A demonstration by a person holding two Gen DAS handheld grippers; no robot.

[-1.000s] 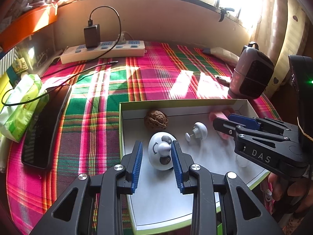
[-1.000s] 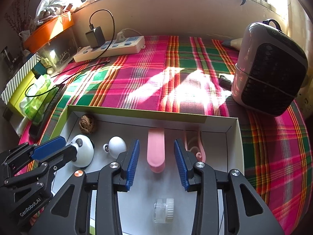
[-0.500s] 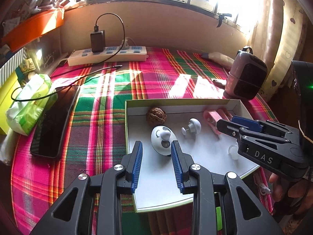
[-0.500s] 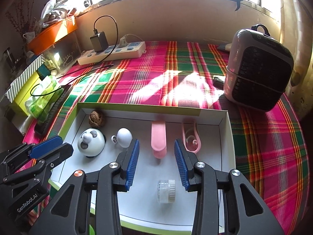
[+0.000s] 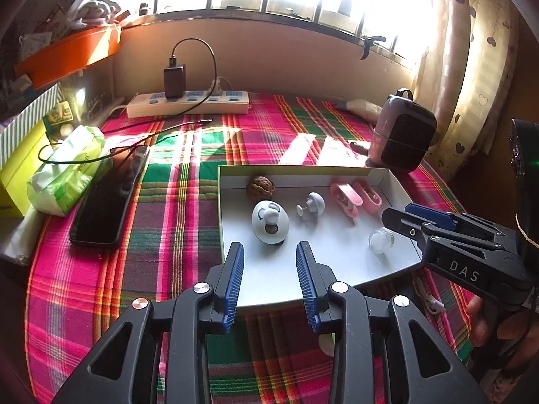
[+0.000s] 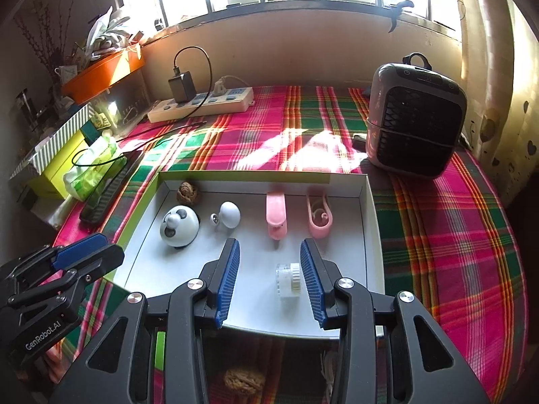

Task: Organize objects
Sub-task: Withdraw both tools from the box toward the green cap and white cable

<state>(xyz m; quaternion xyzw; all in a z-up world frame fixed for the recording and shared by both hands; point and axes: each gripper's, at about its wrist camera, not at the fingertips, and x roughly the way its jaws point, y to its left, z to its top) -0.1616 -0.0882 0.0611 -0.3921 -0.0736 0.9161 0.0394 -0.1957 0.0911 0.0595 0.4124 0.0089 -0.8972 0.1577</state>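
Tray (image 6: 372, 222) holds every piece. Clear cap (image 6: 287, 279) lies on its side between the right gripper (image 6: 269, 277) blades, untouched, axis crosswise. Panda toy (image 5: 270, 222) sits just ahead of the left gripper (image 5: 269, 277), whose empty jaws have just been opening.

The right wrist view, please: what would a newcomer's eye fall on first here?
The white tray on the bright plaid tablecloth, with a panda-faced dome at its left and two pink clips mid-tray. Behind its right corner stands a pink-and-black heater.
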